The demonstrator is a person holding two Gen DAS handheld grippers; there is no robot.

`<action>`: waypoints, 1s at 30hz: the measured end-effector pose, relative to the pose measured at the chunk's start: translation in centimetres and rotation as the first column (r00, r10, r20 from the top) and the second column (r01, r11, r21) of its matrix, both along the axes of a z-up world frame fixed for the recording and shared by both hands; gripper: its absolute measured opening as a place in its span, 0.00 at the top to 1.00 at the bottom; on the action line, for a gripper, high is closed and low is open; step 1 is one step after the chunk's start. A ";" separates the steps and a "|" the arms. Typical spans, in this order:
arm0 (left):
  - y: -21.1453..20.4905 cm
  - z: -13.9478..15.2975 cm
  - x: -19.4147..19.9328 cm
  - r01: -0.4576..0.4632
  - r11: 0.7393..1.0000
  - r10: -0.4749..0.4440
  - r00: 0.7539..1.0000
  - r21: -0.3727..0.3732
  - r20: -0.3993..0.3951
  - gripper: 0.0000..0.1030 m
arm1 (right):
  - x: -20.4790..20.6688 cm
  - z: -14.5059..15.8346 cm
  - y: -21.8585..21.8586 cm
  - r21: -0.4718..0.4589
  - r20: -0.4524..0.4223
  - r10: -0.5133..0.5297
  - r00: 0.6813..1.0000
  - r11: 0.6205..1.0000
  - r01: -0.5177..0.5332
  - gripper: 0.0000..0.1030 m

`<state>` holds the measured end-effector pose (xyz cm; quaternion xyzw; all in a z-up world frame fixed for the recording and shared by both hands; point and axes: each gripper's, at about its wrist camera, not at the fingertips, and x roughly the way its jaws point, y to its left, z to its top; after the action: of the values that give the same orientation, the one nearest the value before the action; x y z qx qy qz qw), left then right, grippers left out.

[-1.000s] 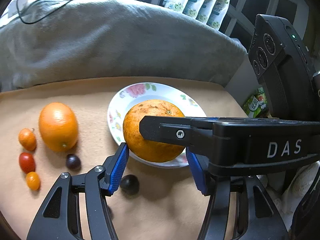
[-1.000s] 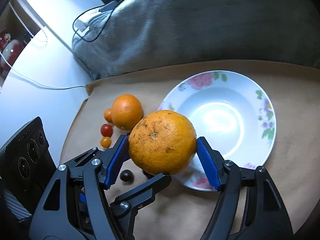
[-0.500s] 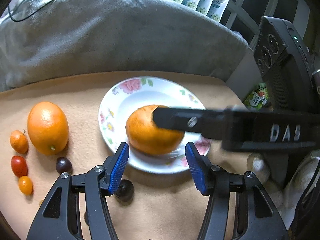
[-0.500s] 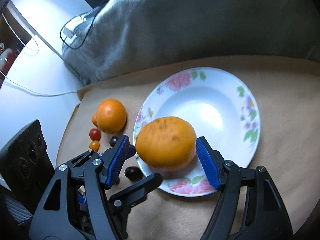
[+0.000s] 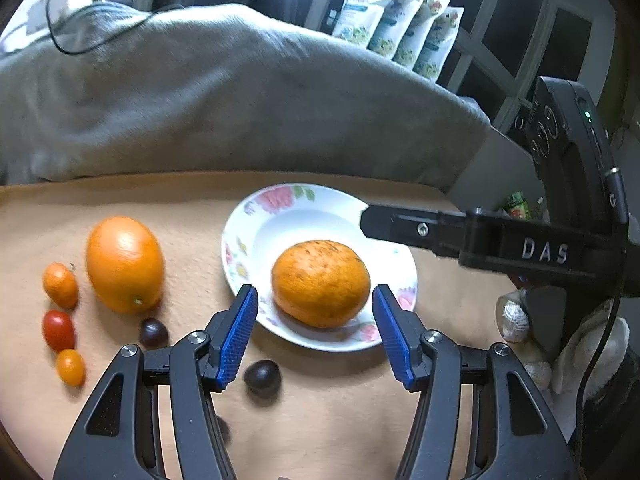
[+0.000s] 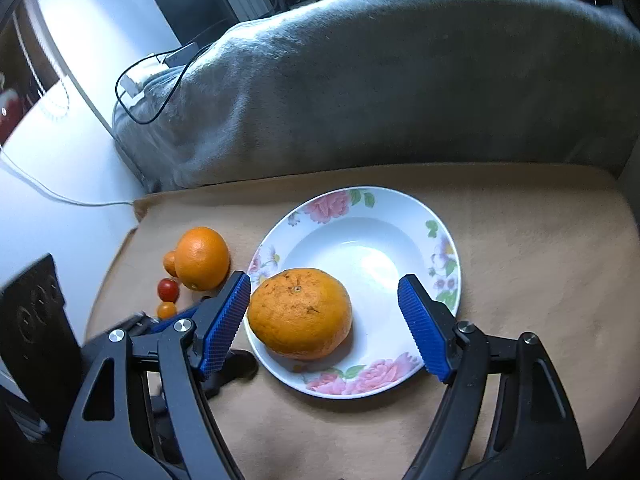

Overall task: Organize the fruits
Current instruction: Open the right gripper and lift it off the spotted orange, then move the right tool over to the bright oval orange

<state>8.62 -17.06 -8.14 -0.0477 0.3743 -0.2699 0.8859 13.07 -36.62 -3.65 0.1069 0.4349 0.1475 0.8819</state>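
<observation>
A speckled orange (image 5: 321,283) (image 6: 300,313) lies in the white floral plate (image 5: 320,208) (image 6: 360,384) on a tan cloth. My right gripper (image 6: 324,322) is open above the plate, jaws apart, its left pad close beside the orange, not gripping it. My left gripper (image 5: 316,336) is open and empty at the plate's near edge. A smooth orange (image 5: 125,264) (image 6: 202,258), a small mandarin (image 5: 60,285), a red tomato (image 5: 59,330), a yellow tomato (image 5: 70,366) and two dark grapes (image 5: 153,332) (image 5: 262,377) lie left of the plate.
A grey blanket (image 5: 224,108) (image 6: 380,92) is heaped behind the cloth. Snack pouches (image 5: 400,28) stand behind it. A cable (image 6: 152,92) lies on the blanket. The cloth's left edge meets a white surface (image 6: 60,184).
My right gripper lowered the speckled orange into the plate and opened, releasing it. It then pulled back and up; the left gripper stayed open.
</observation>
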 end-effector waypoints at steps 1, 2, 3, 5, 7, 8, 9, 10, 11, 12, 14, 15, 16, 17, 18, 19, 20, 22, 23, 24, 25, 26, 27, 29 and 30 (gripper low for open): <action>0.1 0.1 -0.1 -0.007 1.000 0.007 1.000 0.004 0.009 0.43 | -0.1 0.1 0.2 -0.015 0.009 -0.001 1.000 1.000 0.001 0.23; 0.4 0.2 -0.3 -0.010 1.000 0.010 1.000 0.005 0.016 0.43 | -0.3 0.3 0.4 -0.031 0.023 -0.001 1.000 1.000 0.001 0.23; 0.6 0.3 -0.4 -0.011 1.000 0.011 1.000 0.003 0.019 0.43 | -0.4 0.5 0.6 -0.043 0.035 0.000 0.999 0.999 0.001 0.23; 1.2 0.4 -0.6 -0.012 1.000 0.012 1.000 0.000 0.020 0.43 | -0.8 0.8 0.9 -0.062 0.066 0.004 0.998 0.998 0.001 0.23; 1.8 0.6 -1.0 -0.020 1.000 0.020 0.999 0.002 0.027 0.43 | -1.1 1.1 1.2 -0.055 0.088 0.011 0.996 0.998 -0.006 0.21; 2.2 0.6 -1.2 -0.024 1.000 0.024 0.999 0.004 0.031 0.43 | -1.2 1.2 1.3 -0.049 0.094 0.014 0.995 0.999 -0.009 0.20; 2.5 0.6 -1.3 -0.028 1.000 0.028 0.999 0.008 0.035 0.43 | -1.3 1.3 1.5 -0.045 0.100 0.016 0.995 0.999 -0.011 0.18; 3.0 0.7 -1.5 -0.032 0.999 0.031 0.999 0.011 0.038 0.43 | -1.3 1.3 1.7 -0.046 0.103 0.019 0.994 0.999 -0.014 0.18; 3.3 0.8 -1.6 -0.038 0.999 0.038 0.999 0.012 0.039 0.43 | -1.4 1.4 1.8 -0.051 0.104 0.022 0.994 0.999 -0.017 0.18; 3.3 0.9 -1.4 -0.044 0.999 0.043 0.998 0.012 0.040 0.43 | -1.4 1.4 2.1 -0.056 0.104 0.028 0.994 0.998 -0.022 0.18; 4.2 1.2 -1.5 -0.063 0.998 0.063 0.997 0.009 0.044 0.43 | -1.4 1.4 2.4 -0.064 0.102 0.040 0.994 0.997 -0.034 0.18; 4.5 1.3 -1.5 -0.071 0.997 0.070 0.996 0.010 0.048 0.43 | -1.3 1.5 2.7 -0.070 0.099 0.046 0.994 0.997 -0.039 0.18; 5.1 1.4 -1.5 -0.082 0.997 0.081 0.995 0.015 0.053 0.43 | -1.2 1.5 2.9 -0.076 0.096 0.049 0.994 0.996 -0.042 0.18; 5.5 1.5 -1.5 -0.089 0.996 0.088 0.995 0.018 0.057 0.43 | -1.2 1.4 3.1 -0.083 0.093 0.051 0.994 0.996 -0.043 0.18; 6.0 1.6 -1.5 -0.095 0.995 0.093 0.994 0.022 0.061 0.43 | -1.1 1.4 3.3 -0.091 0.088 0.049 0.995 0.995 -0.041 0.15; 6.6 1.7 -1.6 -0.103 0.994 0.101 0.993 0.029 0.066 0.43 | -1.0 1.4 3.4 -0.094 0.087 0.047 0.995 0.995 -0.039 0.11; 7.2 1.7 -1.6 -0.115 0.993 0.112 0.991 0.036 0.071 0.43 | -0.9 1.5 3.5 -0.092 0.087 0.045 0.995 0.995 -0.037 0.10; 8.9 1.7 -1.6 -0.151 0.988 0.148 0.986 0.041 0.072 0.43 | -0.8 1.5 3.6 -0.079 0.089 0.045 0.995 0.996 -0.038 0.08; 9.7 1.7 -1.6 -0.164 0.986 0.161 0.985 0.039 0.068 0.43 | -0.7 1.6 3.7 -0.073 0.091 0.047 0.995 0.997 -0.041 0.08; 10.4 1.7 -1.5 -0.178 0.983 0.176 0.982 0.035 0.064 0.43 | -0.6 1.6 3.8 -0.068 0.093 0.051 0.994 0.997 -0.045 0.08; 11.5 1.6 -1.4 -0.195 0.980 0.193 0.979 0.032 0.060 0.43 | -0.5 1.7 4.0 -0.067 0.095 0.055 0.994 0.997 -0.049 0.08; 12.2 1.6 -1.3 -0.208 0.978 0.206 0.977 0.033 0.058 0.43 | -0.4 1.7 4.2 -0.069 0.095 0.058 0.994 0.996 -0.052 0.08; 12.8 1.5 -1.3 -0.220 0.975 0.218 0.974 0.035 0.058 0.43 | -0.4 1.7 4.5 -0.071 0.094 0.064 0.993 0.996 -0.057 0.08; 14.0 1.4 -1.2 -0.241 0.969 0.239 0.969 0.045 0.057 0.43 | -0.2 1.7 5.0 -0.072 0.091 0.076 0.993 0.995 -0.069 0.08; 14.5 1.2 -1.2 -0.253 0.966 0.250 0.967 0.052 0.056 0.43 | -0.1 1.6 5.2 -0.072 0.089 0.080 0.993 0.995 -0.074 0.08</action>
<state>7.43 -2.52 -6.91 -0.0623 0.3510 -0.1453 0.9229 12.93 -31.42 -2.01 0.0528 0.4024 0.1712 0.8978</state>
